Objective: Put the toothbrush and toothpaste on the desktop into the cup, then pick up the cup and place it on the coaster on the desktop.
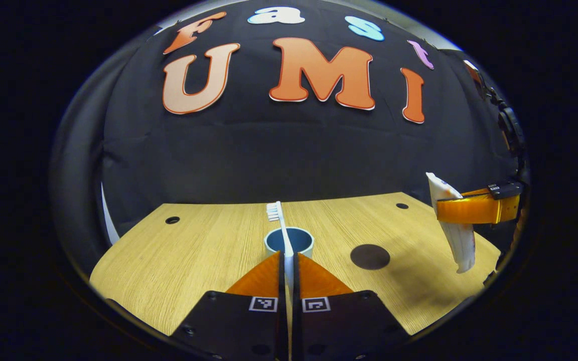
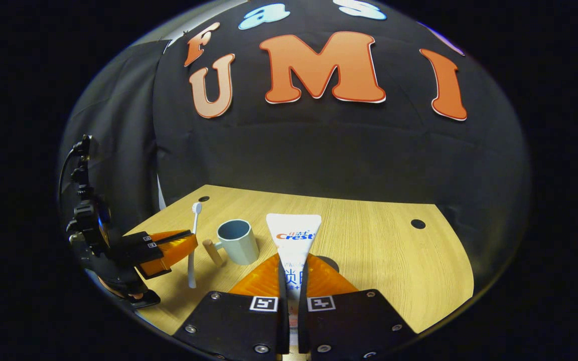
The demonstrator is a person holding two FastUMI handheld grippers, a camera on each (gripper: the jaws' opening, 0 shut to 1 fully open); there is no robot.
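My left gripper point(image 1: 289, 260) is shut on a white toothbrush point(image 1: 281, 228), which stands upright with its bristles up, in front of the pale blue cup point(image 1: 289, 240) on the wooden desktop point(image 1: 203, 250). A dark round coaster point(image 1: 370, 256) lies right of the cup. In the right gripper view my right gripper point(image 2: 293, 271) is shut on a white toothpaste tube point(image 2: 293, 233), held upright above the desktop point(image 2: 389, 260). That view has the cup point(image 2: 237, 241), with its wooden handle, to the left, and the left gripper point(image 2: 181, 245) holding the toothbrush point(image 2: 193, 235) beside it. The right gripper point(image 1: 449, 208) with the tube point(image 1: 457, 235) also appears at the far right of the left gripper view.
The desktop has small round holes near its back corners point(image 1: 172, 219) point(image 2: 418, 223). The black cloth wall stands close behind the desk. The coaster point(image 2: 331, 261) is mostly hidden behind my right gripper's fingers.
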